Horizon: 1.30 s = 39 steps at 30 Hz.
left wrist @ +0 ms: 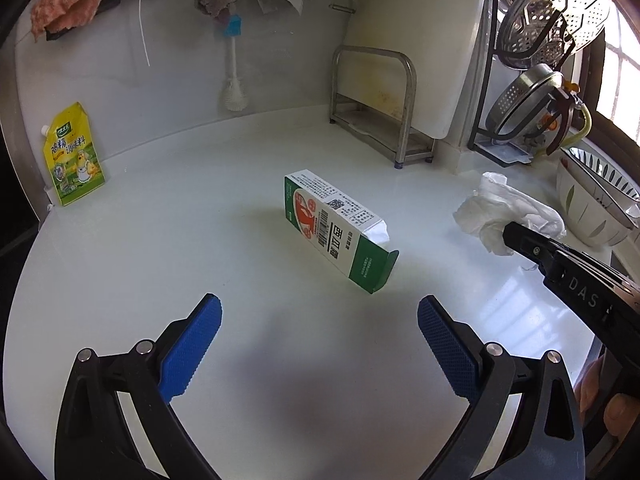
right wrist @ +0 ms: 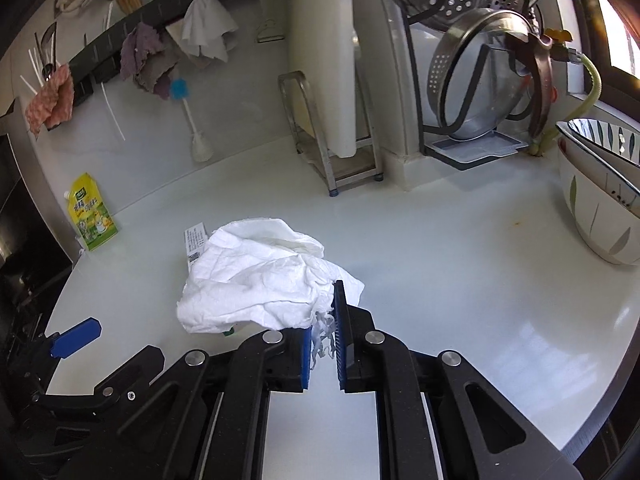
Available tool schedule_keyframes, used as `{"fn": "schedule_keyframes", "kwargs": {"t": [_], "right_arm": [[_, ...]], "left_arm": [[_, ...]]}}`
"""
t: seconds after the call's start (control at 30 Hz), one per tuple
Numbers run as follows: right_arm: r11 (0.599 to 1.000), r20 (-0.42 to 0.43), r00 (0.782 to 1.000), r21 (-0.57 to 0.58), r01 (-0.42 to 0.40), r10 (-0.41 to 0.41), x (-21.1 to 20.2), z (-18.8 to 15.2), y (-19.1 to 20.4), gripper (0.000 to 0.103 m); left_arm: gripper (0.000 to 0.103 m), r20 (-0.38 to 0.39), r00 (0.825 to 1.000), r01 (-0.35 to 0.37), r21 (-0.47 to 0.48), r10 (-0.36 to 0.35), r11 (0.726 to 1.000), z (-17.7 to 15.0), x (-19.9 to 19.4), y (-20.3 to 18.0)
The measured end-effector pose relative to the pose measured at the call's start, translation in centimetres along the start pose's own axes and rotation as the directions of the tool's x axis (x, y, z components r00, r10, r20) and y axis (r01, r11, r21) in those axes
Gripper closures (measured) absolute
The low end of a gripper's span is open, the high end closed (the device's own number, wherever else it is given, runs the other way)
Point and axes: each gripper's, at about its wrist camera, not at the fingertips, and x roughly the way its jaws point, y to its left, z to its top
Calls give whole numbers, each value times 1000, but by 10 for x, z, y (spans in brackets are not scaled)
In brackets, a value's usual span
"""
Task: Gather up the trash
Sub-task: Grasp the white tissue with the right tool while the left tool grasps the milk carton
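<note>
A green and white carton (left wrist: 338, 230) lies on its side on the white counter (left wrist: 240, 240), its open flap toward me. My left gripper (left wrist: 320, 316) is open and empty, just short of the carton. A crumpled white tissue (left wrist: 506, 212) sits to the carton's right. My right gripper (right wrist: 323, 312) is shut on the tissue (right wrist: 260, 276) and holds it just above the counter; it also shows in the left wrist view (left wrist: 516, 236). The tissue hides most of the carton (right wrist: 196, 240) in the right wrist view.
A yellow seasoning pouch (left wrist: 72, 160) leans on the back wall at left. A metal rack (left wrist: 376, 108) and cutting board (left wrist: 436, 48) stand at the back. Stacked bowls (left wrist: 596, 204) sit at the right, with steel pots (right wrist: 480, 80) behind. My left finger (right wrist: 74, 338) shows at far left.
</note>
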Motion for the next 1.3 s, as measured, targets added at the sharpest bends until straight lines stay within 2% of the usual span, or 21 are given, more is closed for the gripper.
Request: {"fn": "schedule_keyframes", "kwargs": {"t": [0.13,0.2,0.27,0.4,0.53,0.67,0.83,1.0,1.03,1.07,1.2,1.27,1.3], "right_arm": [[997,14,1000,70,-13,12,-2,6,-24,93],[995,21,1000,100,-16,14,-4,8,-35,94],[990,24,999,138,-30,27,-5,10,-47,93],[987,59,998,159,2,-11,-14,13,-61,93],[985,67,998,170,-8,-3,-16,15,-66,94],[985,62,998,170,-31,21,-13,14,-65,93],[979,64,996,189,-72,61,-13,14,-66,94],[977,47,996,196,-84,76,-8,11,-66,94],[977,44,996,197,-86,79,-7,11,-67,94],[976,42,996,199,-90,83,-6,11,-67,93],[972,42,995,210,-102,96,-5,10,-69,93],[972,41,994,211,-103,97,-5,10,-70,93],[973,40,995,209,-102,95,-5,10,-69,93]], "left_arm": [[6,-35,999,-24,-31,23,999,11,17,-15],[6,-58,996,-71,-42,68,997,17,28,-18],[6,-68,994,-86,-64,81,994,23,36,-18],[6,-88,988,-136,-89,128,987,32,50,-20],[6,-86,978,-198,-77,191,977,40,60,-25],[6,-113,971,-224,-99,212,970,47,72,-25],[6,-129,954,-282,-76,271,956,52,86,-31],[8,-164,945,-301,-95,283,949,51,99,-31],[14,-169,944,-302,-91,284,949,50,101,-32],[23,-176,944,-297,-87,279,951,50,103,-32],[43,-198,944,-284,-84,264,955,48,109,-31],[65,-203,947,-272,-92,249,958,48,111,-28],[67,-203,949,-266,-94,243,960,48,111,-26]]}}
